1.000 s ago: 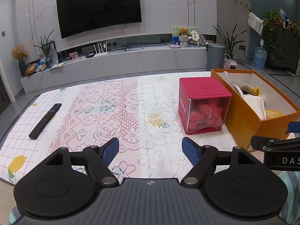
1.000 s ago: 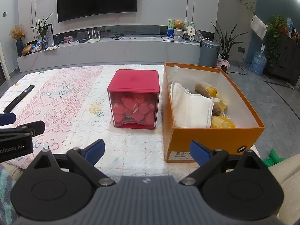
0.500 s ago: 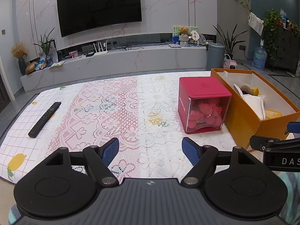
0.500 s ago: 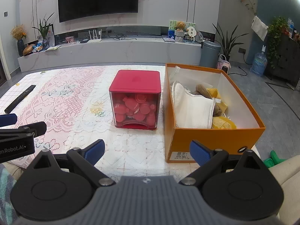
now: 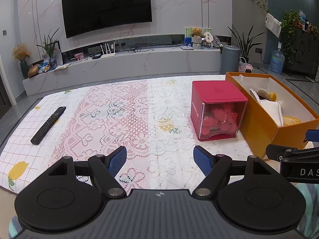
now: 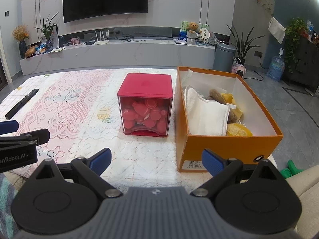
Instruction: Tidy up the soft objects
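An orange cardboard box point(image 6: 229, 149) stands open on the lace-covered table and holds a white cloth point(image 6: 207, 115), a brown plush point(image 6: 216, 96) and yellow soft items point(image 6: 238, 130). It also shows in the left wrist view point(image 5: 257, 123). A red cube box point(image 6: 146, 103) with a clear front, full of red soft pieces, stands just left of it, also in the left wrist view point(image 5: 217, 111). My left gripper point(image 5: 159, 160) is open and empty above the table's near edge. My right gripper point(image 6: 156, 161) is open and empty, in front of both boxes.
A black remote control point(image 5: 48, 122) lies at the table's left side. The lace tablecloth point(image 5: 123, 115) covers the table. A TV console point(image 6: 119, 53) stands beyond the far edge. A green object point(image 6: 291, 168) lies on the floor at right.
Both grippers have drifted slightly; the views shift a little. Nothing was gripped or moved.
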Tool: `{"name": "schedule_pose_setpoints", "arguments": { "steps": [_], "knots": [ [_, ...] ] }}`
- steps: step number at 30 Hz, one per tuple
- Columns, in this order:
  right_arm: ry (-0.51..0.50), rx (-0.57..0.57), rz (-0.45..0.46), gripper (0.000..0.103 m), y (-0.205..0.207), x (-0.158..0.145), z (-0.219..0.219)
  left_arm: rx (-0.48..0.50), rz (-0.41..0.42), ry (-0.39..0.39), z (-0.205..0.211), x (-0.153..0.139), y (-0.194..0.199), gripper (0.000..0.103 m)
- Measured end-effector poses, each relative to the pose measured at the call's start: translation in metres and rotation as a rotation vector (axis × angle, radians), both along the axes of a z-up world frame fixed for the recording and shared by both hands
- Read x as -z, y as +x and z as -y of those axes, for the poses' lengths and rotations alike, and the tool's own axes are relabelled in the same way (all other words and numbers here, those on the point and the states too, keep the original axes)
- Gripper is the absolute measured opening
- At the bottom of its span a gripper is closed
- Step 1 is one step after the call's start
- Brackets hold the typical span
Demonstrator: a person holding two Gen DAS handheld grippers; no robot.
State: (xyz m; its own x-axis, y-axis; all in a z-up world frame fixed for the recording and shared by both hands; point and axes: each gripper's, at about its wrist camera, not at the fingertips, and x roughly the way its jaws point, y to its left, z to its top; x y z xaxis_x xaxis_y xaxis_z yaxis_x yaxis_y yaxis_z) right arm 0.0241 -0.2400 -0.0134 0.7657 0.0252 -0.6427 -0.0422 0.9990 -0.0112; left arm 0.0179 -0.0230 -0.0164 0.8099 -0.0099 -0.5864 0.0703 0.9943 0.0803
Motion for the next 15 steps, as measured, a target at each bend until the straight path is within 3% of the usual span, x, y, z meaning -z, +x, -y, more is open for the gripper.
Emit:
{"name": "schedule_pose_setpoints", "arguments": {
  "steps": [15],
  "knots": [
    [0.002, -0.004, -0.003, 0.096, 0.0006, 0.0009, -0.0001, 0.0, 0.001, -0.003, -0.0011, -0.0013, -0.0002, 0.09]
  ]
}}
